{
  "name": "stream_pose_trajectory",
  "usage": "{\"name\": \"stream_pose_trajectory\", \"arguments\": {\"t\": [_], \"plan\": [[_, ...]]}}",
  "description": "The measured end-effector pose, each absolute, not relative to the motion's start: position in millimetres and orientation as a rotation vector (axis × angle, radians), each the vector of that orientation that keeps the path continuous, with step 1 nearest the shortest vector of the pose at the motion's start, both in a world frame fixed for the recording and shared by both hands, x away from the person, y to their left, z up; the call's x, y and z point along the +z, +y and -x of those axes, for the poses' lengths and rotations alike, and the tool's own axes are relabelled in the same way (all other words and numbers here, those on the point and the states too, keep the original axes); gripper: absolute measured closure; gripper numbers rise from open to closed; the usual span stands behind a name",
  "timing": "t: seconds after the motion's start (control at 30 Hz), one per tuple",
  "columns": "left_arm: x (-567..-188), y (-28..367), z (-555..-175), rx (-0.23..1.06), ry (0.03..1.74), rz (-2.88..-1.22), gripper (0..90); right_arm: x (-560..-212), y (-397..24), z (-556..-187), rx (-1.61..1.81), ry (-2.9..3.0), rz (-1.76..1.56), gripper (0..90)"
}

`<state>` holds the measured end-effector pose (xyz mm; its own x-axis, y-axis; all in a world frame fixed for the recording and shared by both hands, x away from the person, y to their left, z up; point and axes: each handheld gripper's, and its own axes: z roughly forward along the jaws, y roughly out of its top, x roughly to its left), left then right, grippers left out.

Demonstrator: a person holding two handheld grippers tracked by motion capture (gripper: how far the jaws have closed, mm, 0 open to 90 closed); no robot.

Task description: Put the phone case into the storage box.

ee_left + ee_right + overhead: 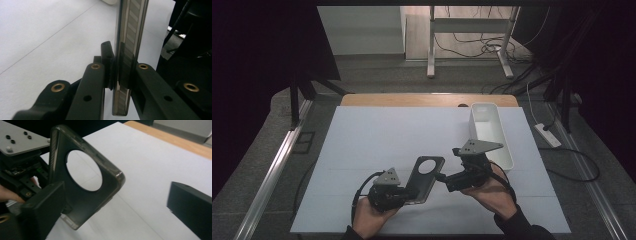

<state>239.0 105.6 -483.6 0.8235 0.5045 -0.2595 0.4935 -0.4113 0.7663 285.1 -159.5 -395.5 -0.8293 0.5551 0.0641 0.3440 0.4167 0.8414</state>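
One dark translucent phone case (426, 178), with a large round camera opening, is being held above the near middle of the tabletop (377, 135), pinched at its lower end by the pressed-together left gripper (404, 192). The right gripper (443, 176) is being kept spread beside the case's edge, nothing clamped. Slipping is being risked: the thin, flexible case could be twisted out of the single narrow pinch if the right jaws close off-centre. A white bin (490, 131) is lying along the right edge. Beyond the far edge, grey floor, desk legs and cables are being shown.
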Motion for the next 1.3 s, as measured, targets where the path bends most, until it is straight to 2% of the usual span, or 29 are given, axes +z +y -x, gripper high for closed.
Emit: {"name": "stream_pose_trajectory", "arguments": {"t": [0.1, 0.13, 0.2, 0.33, 0.4, 0.6, 0.77, 1.3], "plan": [[-483.4, 105.9, -239.1, 0.000, 0.730, -2.069, 84.4, -394.2, -161.1, -284.7, 1.372, 2.437, -0.784, 16.5], [-483.4, 106.2, -239.3, -0.011, 0.727, -2.065, 84.4, -393.2, -162.8, -284.6, 1.386, 2.434, -0.776, 25.3], [-483.5, 106.4, -239.5, -0.018, 0.726, -2.062, 84.4, -392.8, -163.6, -284.7, 1.393, 2.432, -0.776, 28.9], [-483.8, 106.2, -239.9, -0.037, 0.716, -2.062, 84.4, -390.3, -167.9, -285.1, 1.423, 2.434, -0.766, 48.6], [-484.0, 106.0, -240.0, -0.040, 0.713, -2.064, 84.4, -389.9, -168.7, -285.2, 1.430, 2.439, -0.762, 51.4], [-483.8, 105.7, -239.9, -0.051, 0.707, -2.062, 84.4, -388.9, -169.7, -283.8, 1.436, 2.446, -0.733, 67.4], [-483.9, 105.8, -240.1, -0.061, 0.705, -2.056, 84.4, -388.4, -169.9, -282.7, 1.441, 2.445, -0.714, 75.8], [-487.3, 104.2, -242.8, -0.116, 0.672, -2.046, 82.9, -386.2, -169.9, -280.2, 1.452, 2.437, -0.712, 78.5]]}}
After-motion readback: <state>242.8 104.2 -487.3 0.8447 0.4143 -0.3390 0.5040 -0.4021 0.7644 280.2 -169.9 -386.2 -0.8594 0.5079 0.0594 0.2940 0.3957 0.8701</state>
